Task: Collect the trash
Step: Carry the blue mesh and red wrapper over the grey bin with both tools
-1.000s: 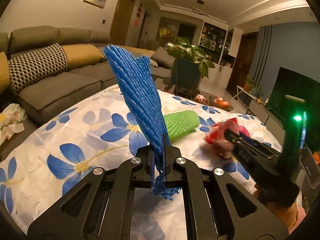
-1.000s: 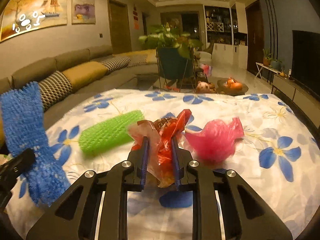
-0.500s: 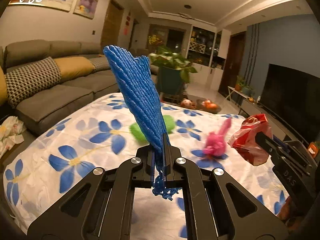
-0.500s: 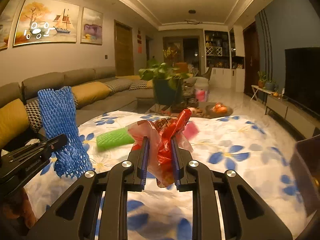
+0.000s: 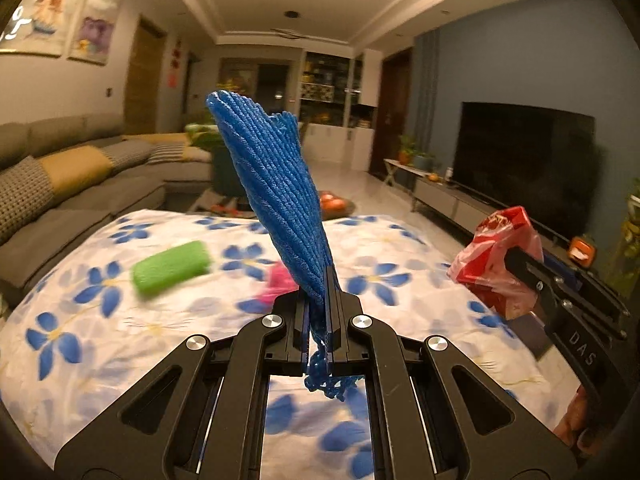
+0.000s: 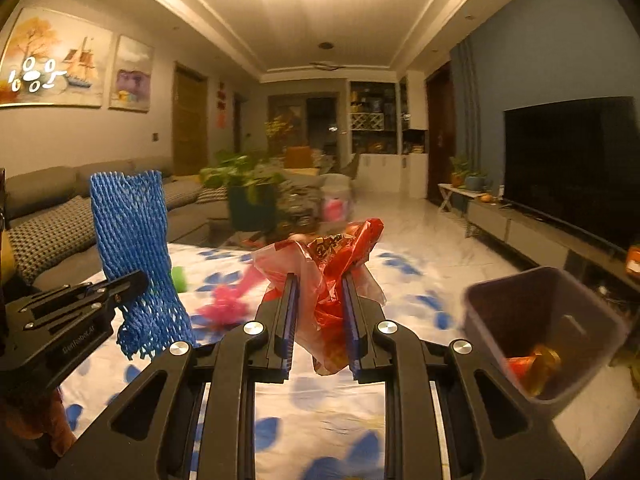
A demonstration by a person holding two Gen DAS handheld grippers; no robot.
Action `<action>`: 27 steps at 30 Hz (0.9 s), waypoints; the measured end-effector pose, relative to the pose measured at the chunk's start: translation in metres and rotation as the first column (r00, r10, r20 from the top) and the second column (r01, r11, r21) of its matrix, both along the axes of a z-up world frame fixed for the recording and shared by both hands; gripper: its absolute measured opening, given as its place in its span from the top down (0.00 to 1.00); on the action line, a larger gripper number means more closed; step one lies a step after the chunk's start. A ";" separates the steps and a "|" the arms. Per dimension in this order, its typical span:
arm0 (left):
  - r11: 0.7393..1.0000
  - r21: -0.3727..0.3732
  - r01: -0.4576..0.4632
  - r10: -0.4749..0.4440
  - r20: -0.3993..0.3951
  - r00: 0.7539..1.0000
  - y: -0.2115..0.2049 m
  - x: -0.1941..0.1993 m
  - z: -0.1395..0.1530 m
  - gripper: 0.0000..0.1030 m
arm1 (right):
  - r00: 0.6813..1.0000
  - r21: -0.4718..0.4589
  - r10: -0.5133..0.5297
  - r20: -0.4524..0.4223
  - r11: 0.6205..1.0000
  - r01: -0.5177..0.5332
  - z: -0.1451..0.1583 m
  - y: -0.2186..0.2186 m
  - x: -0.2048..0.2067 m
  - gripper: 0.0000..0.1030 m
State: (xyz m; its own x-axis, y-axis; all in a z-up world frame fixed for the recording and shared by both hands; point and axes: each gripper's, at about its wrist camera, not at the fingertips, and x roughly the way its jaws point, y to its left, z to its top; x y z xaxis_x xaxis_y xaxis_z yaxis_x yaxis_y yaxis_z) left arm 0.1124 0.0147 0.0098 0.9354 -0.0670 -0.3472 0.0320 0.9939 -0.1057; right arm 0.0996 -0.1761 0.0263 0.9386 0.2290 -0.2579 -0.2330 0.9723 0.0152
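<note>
While both grippers are hovering above the floral tablecloth, each is gripping trash.
Left gripper is clamping the blue foam net; right gripper is pinching the red plastic wrapper, beside the brown bin.

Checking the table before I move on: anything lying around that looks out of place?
Yes: a green foam net and a pink foam net lie loose on the flowered tablecloth, uncollected.
</note>
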 end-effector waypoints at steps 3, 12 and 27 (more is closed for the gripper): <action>0.998 0.011 0.060 -0.060 0.005 0.998 -0.027 0.006 0.002 0.95 | 0.999 0.005 -0.052 0.012 0.999 0.052 0.004 -0.025 -0.002 0.79; 0.973 0.031 0.227 -0.228 0.029 0.973 -0.107 0.026 0.011 0.96 | 0.969 0.026 -0.240 0.054 0.971 0.239 0.014 -0.110 -0.003 0.79; 0.914 0.085 0.398 -0.402 0.045 0.914 -0.227 0.066 0.005 0.95 | 0.914 0.039 -0.401 0.064 0.916 0.399 0.003 -0.191 0.015 0.79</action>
State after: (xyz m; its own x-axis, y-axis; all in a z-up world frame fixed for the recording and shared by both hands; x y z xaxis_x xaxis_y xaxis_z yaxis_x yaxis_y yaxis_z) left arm 0.1781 -0.2119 0.0149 0.8549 -0.4166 -0.3093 0.4324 0.9015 -0.0189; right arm 0.1149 -0.3672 0.0298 0.9685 -0.1634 -0.1880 0.1736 0.9841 0.0386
